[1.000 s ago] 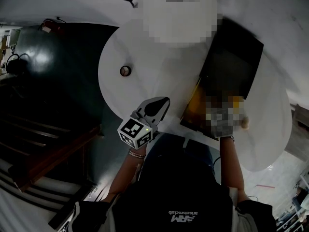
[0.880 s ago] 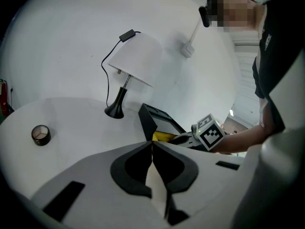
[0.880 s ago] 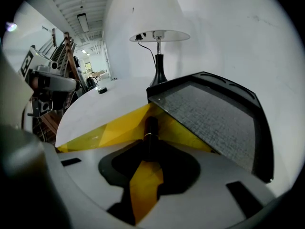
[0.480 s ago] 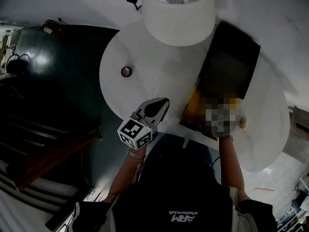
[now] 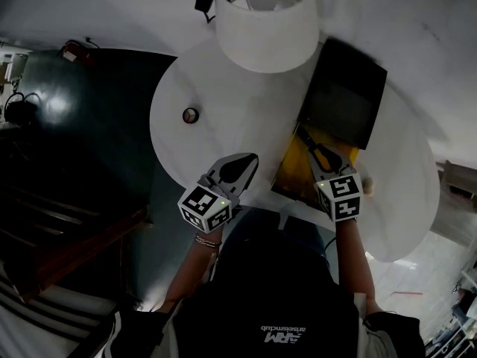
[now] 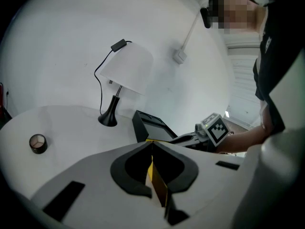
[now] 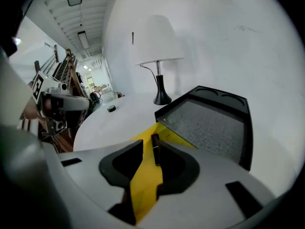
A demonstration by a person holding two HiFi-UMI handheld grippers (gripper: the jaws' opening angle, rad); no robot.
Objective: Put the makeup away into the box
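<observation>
Fingers (image 7: 115, 168) of the right gripper (image 7: 151, 142) are apart, having just been closing, and stand over the open box (image 5: 291, 174). In the gap between them a slim dark makeup stick (image 7: 156, 149) lies on the box's yellow lining, not clamped. Fingers (image 6: 128, 168) of the left gripper (image 6: 151, 144) are together. This gripper is at the near edge of the round white bench (image 5: 223, 103), just left of the box's near corner. The box is black outside; its lid (image 5: 344, 95) stands open toward the far right edge, grey on its inner face. The box sits on the right half of the bench, its near side close to the near edge. A lamp (image 5: 267, 21) stands at the far edge. A small round pot (image 5: 191, 115) — dark rim, pale centre — lies toward the left edge, with bare bench between it and the box.
</observation>
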